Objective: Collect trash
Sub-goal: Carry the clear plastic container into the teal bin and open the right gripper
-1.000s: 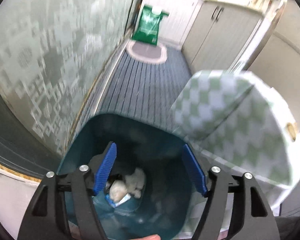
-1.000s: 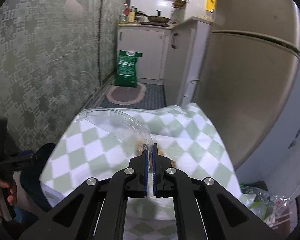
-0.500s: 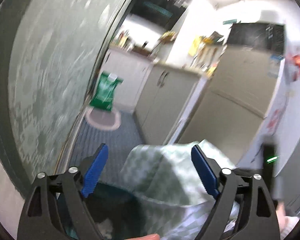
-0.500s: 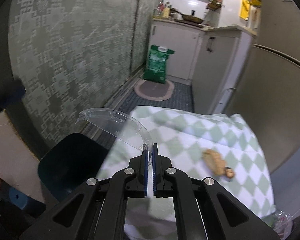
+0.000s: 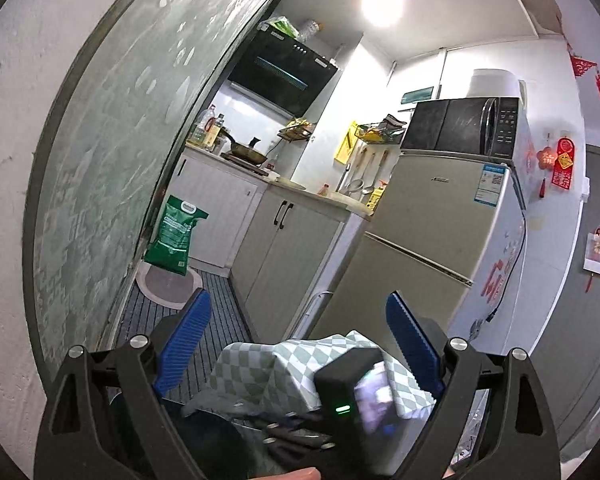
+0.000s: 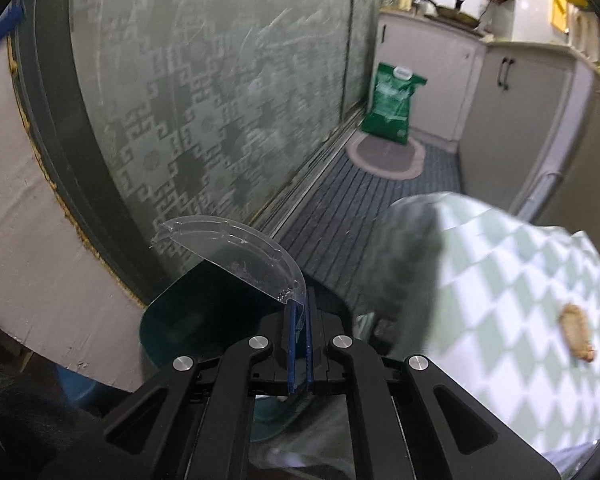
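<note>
My right gripper (image 6: 299,312) is shut on a clear plastic lid (image 6: 236,256) and holds it over the dark teal trash bin (image 6: 188,316) on the floor by the wall. A brown scrap of food (image 6: 577,332) lies on the green-checked tablecloth (image 6: 500,280) to the right. My left gripper (image 5: 296,324) is open and empty, raised and pointing at the kitchen. Below it the checked table (image 5: 268,364) shows, with the back of the right gripper (image 5: 352,392) in front of it.
A frosted patterned glass door (image 6: 204,112) runs along the left. A green sack (image 6: 392,104) and an oval mat (image 6: 384,156) lie at the far end of the striped floor. Cabinets (image 5: 288,240) and a fridge (image 5: 432,248) stand on the right.
My left gripper has tilted up from looking into the bin to facing the kitchen. My right gripper has carried the lid leftward from over the table to over the bin.
</note>
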Action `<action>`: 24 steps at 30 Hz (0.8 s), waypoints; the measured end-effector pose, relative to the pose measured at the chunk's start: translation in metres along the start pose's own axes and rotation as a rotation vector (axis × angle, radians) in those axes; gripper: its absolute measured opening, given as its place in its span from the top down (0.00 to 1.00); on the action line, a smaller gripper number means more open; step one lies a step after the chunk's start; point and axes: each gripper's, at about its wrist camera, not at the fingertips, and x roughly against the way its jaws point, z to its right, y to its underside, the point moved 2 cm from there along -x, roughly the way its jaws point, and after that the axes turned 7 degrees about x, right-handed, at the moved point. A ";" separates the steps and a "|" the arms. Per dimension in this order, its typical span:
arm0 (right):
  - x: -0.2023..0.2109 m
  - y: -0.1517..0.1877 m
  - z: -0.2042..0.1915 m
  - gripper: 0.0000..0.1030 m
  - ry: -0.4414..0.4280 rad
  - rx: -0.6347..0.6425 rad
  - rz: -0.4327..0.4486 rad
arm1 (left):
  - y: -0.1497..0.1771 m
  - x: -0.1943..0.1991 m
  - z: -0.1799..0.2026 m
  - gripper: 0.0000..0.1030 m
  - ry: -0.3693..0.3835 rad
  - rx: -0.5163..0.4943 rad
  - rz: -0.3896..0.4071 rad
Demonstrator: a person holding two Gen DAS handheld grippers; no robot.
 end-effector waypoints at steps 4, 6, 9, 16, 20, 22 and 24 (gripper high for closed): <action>-0.024 0.002 -0.018 0.97 -0.032 0.014 -0.050 | -0.001 0.011 0.002 0.12 0.043 -0.005 0.006; -0.040 0.005 -0.030 0.97 -0.051 0.030 -0.081 | -0.001 0.014 0.005 0.12 0.063 -0.012 0.005; -0.058 0.010 -0.040 0.97 -0.062 0.049 -0.124 | 0.000 0.017 0.007 0.12 0.073 -0.022 0.004; -0.090 0.025 -0.055 0.46 -0.080 0.064 -0.239 | -0.002 0.026 0.010 0.12 0.078 -0.043 0.007; -0.081 0.019 -0.055 0.33 -0.088 0.050 -0.203 | -0.004 0.025 0.010 0.18 0.060 -0.069 0.002; -0.070 0.011 -0.049 0.33 -0.100 0.018 -0.165 | -0.003 0.024 0.011 0.25 0.048 -0.080 -0.006; -0.056 0.004 -0.038 0.33 -0.108 -0.012 -0.123 | -0.002 0.021 0.010 0.32 0.041 -0.084 -0.016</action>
